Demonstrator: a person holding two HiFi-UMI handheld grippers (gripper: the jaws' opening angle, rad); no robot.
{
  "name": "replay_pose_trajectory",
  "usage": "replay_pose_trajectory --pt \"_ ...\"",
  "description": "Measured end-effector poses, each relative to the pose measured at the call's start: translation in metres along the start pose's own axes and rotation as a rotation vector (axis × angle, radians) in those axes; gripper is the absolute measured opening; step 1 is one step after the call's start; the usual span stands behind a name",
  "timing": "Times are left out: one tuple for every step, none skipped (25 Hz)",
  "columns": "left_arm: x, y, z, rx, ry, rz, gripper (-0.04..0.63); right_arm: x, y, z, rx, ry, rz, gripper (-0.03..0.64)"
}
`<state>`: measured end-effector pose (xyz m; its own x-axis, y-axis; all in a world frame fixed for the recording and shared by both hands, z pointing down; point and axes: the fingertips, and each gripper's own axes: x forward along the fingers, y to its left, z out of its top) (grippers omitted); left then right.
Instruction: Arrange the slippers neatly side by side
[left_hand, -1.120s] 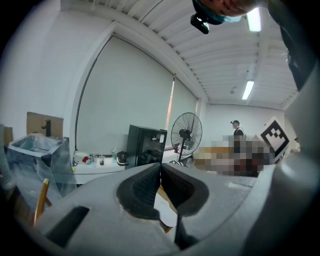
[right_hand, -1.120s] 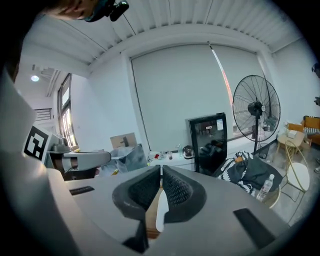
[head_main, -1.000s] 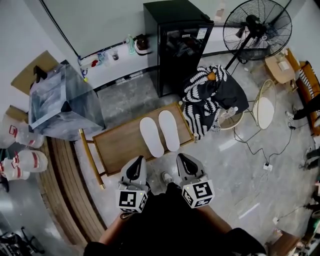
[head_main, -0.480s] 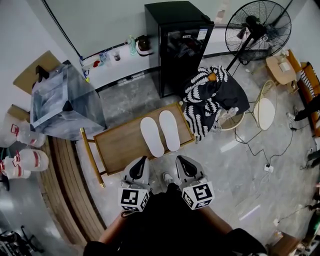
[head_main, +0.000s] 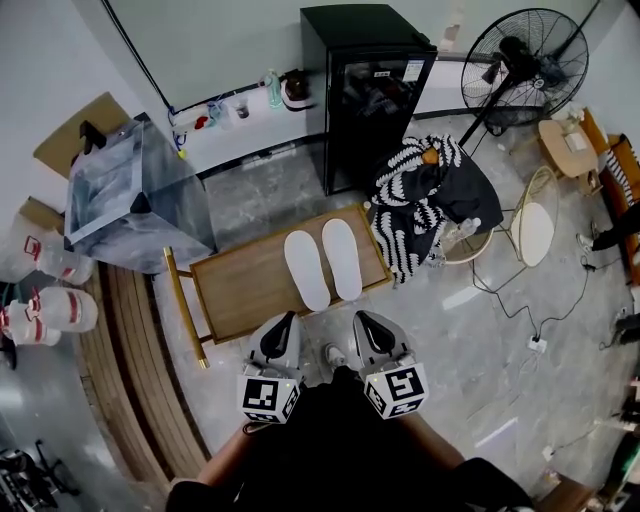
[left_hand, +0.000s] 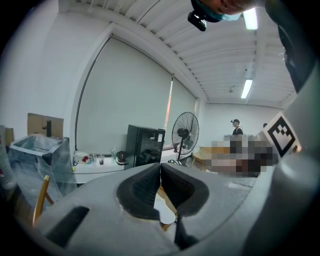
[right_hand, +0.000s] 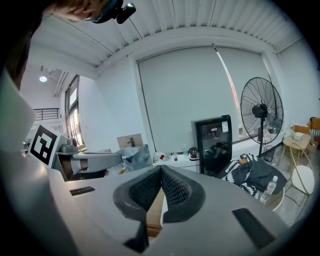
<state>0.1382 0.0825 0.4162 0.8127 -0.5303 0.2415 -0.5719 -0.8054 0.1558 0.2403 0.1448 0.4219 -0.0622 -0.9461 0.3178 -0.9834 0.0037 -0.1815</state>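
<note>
Two white slippers lie side by side, soles up, on a low wooden table (head_main: 240, 285): the left slipper (head_main: 304, 270) and the right slipper (head_main: 341, 258). Both point away from me. My left gripper (head_main: 284, 322) hovers just in front of the table's near edge, shut and empty. My right gripper (head_main: 362, 319) is beside it, also shut and empty. Neither touches a slipper. In the left gripper view the pads (left_hand: 150, 186) meet at their tips, and a bit of white slipper (left_hand: 164, 210) shows below them. The right gripper view shows the pads (right_hand: 172, 189) closed, with the table (right_hand: 156, 207) seen through the gap.
A black cabinet (head_main: 368, 90) stands behind the table, with a standing fan (head_main: 522, 62) to its right. A chair draped in black-and-white cloth (head_main: 425, 200) sits right of the table. A plastic-wrapped box (head_main: 130, 195) is to the left. Cables (head_main: 530, 320) run over the floor at right.
Both grippers stay in place near the table's front edge. The head view has shifted slightly, so the table and slippers sit a little higher and to the right.
</note>
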Motion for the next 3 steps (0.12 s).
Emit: replay_pose_trajectory --pt "-0.0016 -0.0007 0.0002 0.002 -0.006 0.003 0.017 -0.0009 0.0006 -0.0009 0.001 -0.001 0.002 0.012" --pt "-0.0033 -0.0016 0.0003 0.004 -0.01 0.005 0.018 -0.002 0.0014 -0.0018 0.002 -0.001 0.005 0.012" --pt "-0.0051 -0.0026 0.0002 0.007 -0.015 0.007 0.017 -0.0032 0.0022 -0.0028 0.002 -0.001 0.008 0.012"
